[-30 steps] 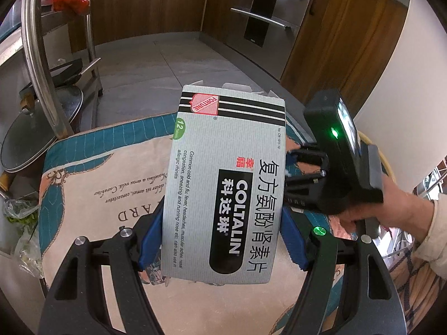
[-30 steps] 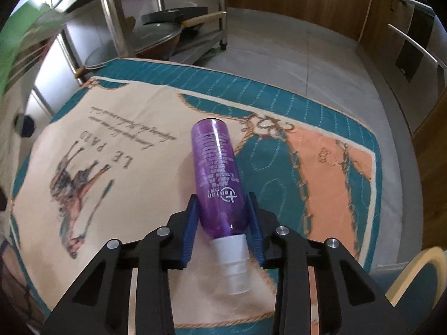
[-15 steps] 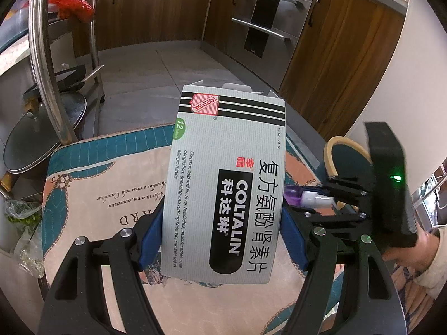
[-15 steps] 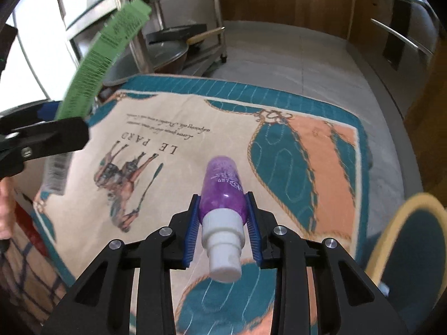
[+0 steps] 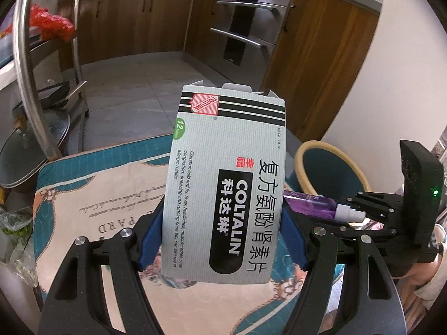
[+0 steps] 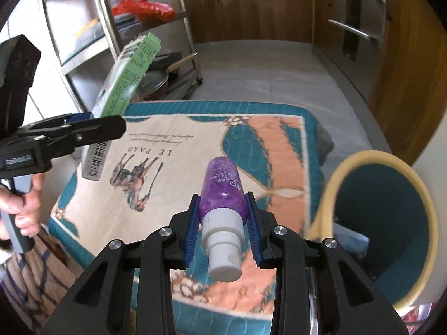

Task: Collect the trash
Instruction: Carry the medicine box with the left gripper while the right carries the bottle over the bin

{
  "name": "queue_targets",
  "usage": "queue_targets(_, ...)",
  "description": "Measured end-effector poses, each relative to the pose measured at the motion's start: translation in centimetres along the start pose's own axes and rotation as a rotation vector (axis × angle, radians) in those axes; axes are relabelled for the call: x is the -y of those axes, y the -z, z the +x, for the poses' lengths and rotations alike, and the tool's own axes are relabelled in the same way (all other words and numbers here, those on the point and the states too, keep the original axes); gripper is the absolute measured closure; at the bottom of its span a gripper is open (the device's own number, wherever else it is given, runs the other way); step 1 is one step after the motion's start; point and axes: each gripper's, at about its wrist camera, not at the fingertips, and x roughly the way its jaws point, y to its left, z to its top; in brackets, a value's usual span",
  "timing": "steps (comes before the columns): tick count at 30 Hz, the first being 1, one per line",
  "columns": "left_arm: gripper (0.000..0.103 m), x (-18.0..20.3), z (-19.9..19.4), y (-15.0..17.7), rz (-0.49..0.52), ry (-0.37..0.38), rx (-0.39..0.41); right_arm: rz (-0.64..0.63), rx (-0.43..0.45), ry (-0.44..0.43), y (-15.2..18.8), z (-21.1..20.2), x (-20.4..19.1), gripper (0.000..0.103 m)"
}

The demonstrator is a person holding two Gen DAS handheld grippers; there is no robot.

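My left gripper (image 5: 223,234) is shut on a grey Coltalin medicine box (image 5: 226,178) and holds it upright above the table. The box also shows in the right wrist view (image 6: 120,89), held at the left. My right gripper (image 6: 223,223) is shut on a purple spray bottle (image 6: 222,192) with a white cap, held above the table's right part. The bottle also shows in the left wrist view (image 5: 313,203). A teal bin with a cream rim (image 6: 349,167) stands just right of the table; it also shows in the left wrist view (image 5: 307,150).
The table carries a teal, cream and orange printed cloth (image 6: 173,150). A steel rack (image 6: 111,28) with pans and red bags stands at the left. Wooden cabinets and an oven (image 5: 245,33) line the far side across a grey tiled floor.
Both grippers have lifted their items higher above the table. The right gripper with the bottle has moved right, and the bin has come into view.
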Motion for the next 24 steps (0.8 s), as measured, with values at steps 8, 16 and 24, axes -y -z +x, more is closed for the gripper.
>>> queue_targets(8,0.031,2.8,0.3,-0.2,0.045,0.035,0.004,0.039,0.046,0.026,1.4,-2.8,1.7,0.070)
queue_targets(16,0.031,6.2,1.6,-0.6,0.103,0.065,-0.013,0.088,0.075,0.060,2.6,-4.6,4.5,0.070)
queue_targets(24,0.031,9.3,3.4,-1.1,0.147,0.096,-0.037,0.144,0.101,0.132,4.1,-6.0,7.7,0.070)
